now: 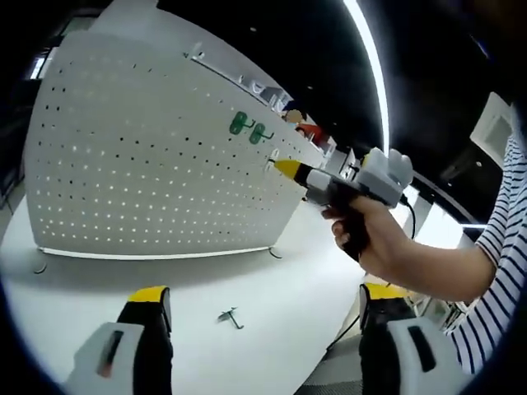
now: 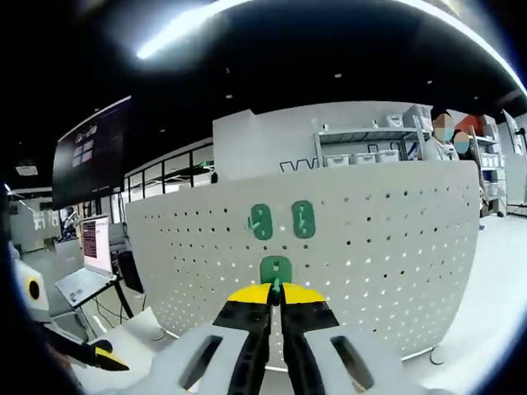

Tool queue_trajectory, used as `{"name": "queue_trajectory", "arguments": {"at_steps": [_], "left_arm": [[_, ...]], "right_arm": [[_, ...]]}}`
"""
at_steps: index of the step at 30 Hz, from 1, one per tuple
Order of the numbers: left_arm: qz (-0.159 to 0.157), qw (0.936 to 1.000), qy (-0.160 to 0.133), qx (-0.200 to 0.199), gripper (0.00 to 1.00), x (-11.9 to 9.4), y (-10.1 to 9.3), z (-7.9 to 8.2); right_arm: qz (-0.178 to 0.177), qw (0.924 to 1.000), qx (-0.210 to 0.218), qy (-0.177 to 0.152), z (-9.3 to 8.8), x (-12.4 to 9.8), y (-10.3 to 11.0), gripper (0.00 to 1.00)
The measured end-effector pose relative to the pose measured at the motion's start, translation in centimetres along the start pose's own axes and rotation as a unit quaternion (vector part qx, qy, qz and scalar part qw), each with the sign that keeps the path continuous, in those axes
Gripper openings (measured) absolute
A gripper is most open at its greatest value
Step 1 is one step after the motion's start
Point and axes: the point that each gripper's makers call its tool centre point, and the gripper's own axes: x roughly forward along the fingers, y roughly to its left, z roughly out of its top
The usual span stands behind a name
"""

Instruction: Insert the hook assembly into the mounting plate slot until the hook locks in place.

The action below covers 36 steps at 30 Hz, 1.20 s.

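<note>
White table [image 1: 247, 271] bearing an upright white perforated panel [image 1: 156, 164] on small feet, with two green mounting plates [image 1: 249, 127] fixed to its face; one loose metal hook [image 1: 230, 316] lies on the tabletop before the panel

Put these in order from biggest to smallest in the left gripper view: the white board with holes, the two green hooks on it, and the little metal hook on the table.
1. white pegboard
2. green hooks and metal hook: look alike; nearness makes it unsure.
</note>
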Motion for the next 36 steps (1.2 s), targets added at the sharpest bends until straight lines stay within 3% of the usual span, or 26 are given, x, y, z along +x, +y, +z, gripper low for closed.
{"name": "queue_trajectory", "arguments": {"at_steps": [13, 36], "left_arm": [[0.006, 0.9999, 0.002, -0.012, 1.00, -0.1, 0.8, 0.1], [0.029, 0.9995, 0.006, -0.008, 1.00, -0.8, 2.3, 0.3]], "right_arm": [[-0.024, 0.9997, -0.002, -0.008, 0.6, 1.0, -2.5, 0.00], [-0.055, 0.9972, -0.025, -0.045, 3.9, 3.8, -4.9, 0.00]]}}
